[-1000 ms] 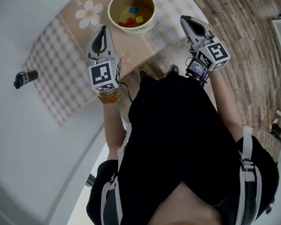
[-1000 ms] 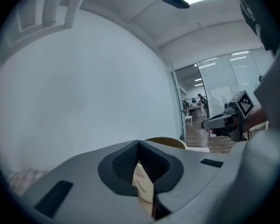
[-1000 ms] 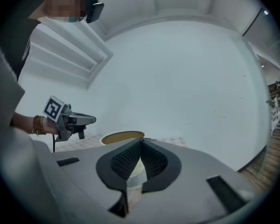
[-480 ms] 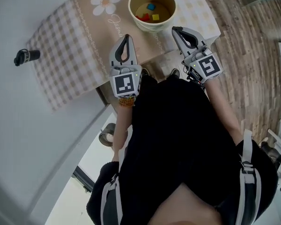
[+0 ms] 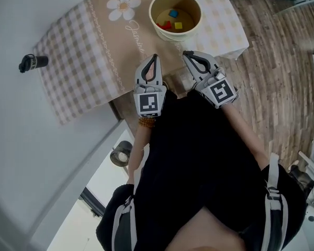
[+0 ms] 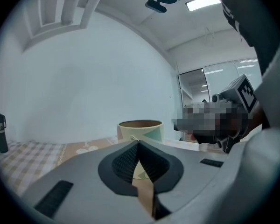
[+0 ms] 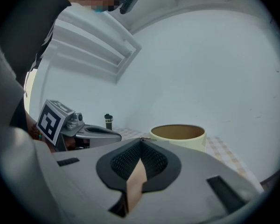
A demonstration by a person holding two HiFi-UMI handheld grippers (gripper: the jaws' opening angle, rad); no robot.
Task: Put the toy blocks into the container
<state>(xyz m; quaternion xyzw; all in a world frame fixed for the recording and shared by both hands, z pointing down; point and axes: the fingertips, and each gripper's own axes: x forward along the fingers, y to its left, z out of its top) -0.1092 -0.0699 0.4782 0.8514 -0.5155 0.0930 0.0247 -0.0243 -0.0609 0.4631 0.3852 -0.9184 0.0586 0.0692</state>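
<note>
A cream round container stands on the checked tablecloth at the far end of the table. Inside it lie a blue block, a red block and a yellow block. My left gripper hangs near the table's front edge, jaws shut and empty. My right gripper sits beside it, also shut with nothing held. The container shows beyond the left gripper, and the container shows past the right gripper. No loose block is visible on the cloth.
A black bottle lies at the table's left edge. A daisy print marks the cloth beside the container. Wooden floor lies to the right. The person's dark clothing fills the lower head view.
Both grippers have drawn back from the container toward the body and come closer together. The head view has shifted, so the table sits further up and right.
</note>
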